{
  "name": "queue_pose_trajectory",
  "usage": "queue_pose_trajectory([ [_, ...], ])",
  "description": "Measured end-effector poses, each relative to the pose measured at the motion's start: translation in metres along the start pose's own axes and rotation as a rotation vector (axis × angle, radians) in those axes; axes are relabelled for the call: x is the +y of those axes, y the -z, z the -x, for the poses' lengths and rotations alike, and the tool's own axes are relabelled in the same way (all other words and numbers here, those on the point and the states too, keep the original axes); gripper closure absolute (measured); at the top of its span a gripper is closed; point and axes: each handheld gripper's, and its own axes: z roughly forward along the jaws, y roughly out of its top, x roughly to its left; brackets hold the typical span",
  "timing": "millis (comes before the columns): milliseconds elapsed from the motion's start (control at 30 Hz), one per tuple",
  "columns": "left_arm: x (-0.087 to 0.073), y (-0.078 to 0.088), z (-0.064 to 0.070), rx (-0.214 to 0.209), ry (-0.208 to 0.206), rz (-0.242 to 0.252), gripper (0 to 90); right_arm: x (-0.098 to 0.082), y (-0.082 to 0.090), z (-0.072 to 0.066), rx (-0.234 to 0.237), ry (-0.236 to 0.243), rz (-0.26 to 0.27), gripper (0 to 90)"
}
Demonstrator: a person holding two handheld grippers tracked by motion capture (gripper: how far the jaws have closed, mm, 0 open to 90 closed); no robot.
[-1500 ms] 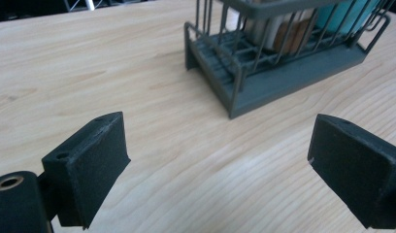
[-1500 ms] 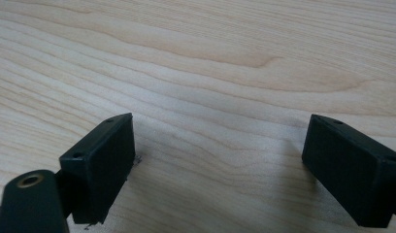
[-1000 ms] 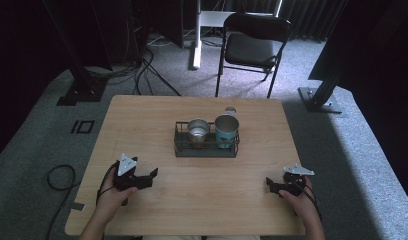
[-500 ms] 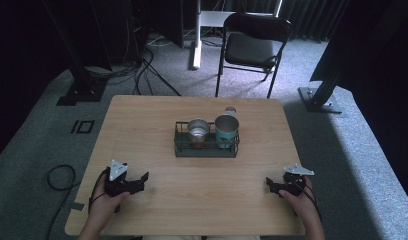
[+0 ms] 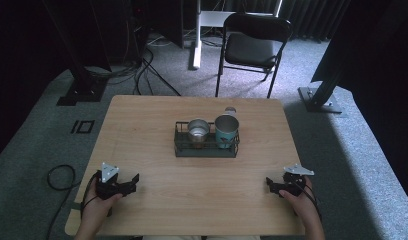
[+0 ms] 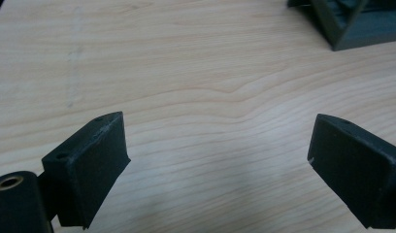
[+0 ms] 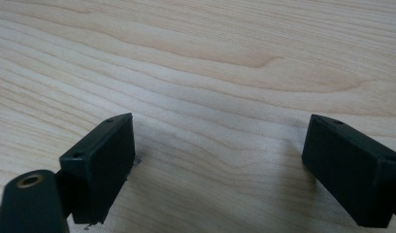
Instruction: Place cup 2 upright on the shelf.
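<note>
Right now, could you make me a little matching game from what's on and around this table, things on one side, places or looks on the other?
Things:
1. teal cup
2. silver cup
3. folding chair
4. left gripper

Descriptions:
A. on the floor beyond the table's far edge
B. right side of the dark rack
C. near table corner, jaws open, empty
D. left side of the rack

Pairs: 1-B, 2-D, 3-A, 4-C
</note>
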Motion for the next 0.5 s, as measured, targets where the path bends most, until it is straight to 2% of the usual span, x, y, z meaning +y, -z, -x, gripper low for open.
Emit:
queue_pose_trajectory([
  [67, 0.0, 0.001, -0.004, 0.026, 0.014, -0.01, 8.0, 0.0, 0.0, 0.0, 0.0, -0.001, -0.001, 11.4],
  [333, -0.002, 0.001, -0.009, 0.072, 0.039, -0.038, 8.0, 0.0, 0.0, 0.0, 0.0, 0.0, 0.0, 11.4],
  [500, -0.003, 0.003, -0.014, 0.131, 0.053, -0.052, 8.0, 0.0, 0.0, 0.0, 0.0, -0.001, -0.001, 11.4],
])
